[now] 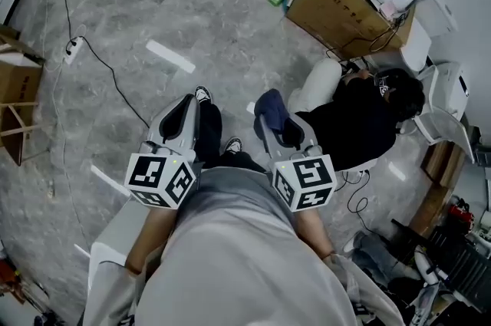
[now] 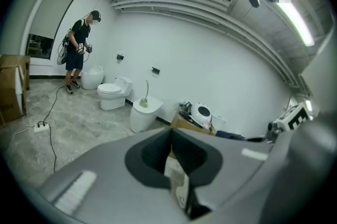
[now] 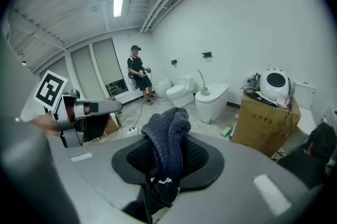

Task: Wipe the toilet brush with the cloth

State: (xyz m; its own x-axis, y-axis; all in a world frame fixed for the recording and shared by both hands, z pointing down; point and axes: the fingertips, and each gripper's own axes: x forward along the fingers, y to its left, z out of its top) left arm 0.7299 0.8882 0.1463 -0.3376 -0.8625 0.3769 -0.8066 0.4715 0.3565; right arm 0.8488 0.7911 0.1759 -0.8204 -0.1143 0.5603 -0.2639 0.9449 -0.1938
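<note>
Left gripper, held low before the person's body: jaws together, nothing between them. Right gripper, alongside it: jaws clamped on a dark blue knitted cloth, which bunches up above the jaw tips. Toilet brush with thin curved handle and pale green base: upright on the closed lid of a white toilet across the floor, beside a brown cardboard box, well apart from both grippers.

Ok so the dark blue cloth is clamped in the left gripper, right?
No: the dark blue cloth is clamped in the right gripper, not the left. The right gripper view shows it pinched between those jaws.
</note>
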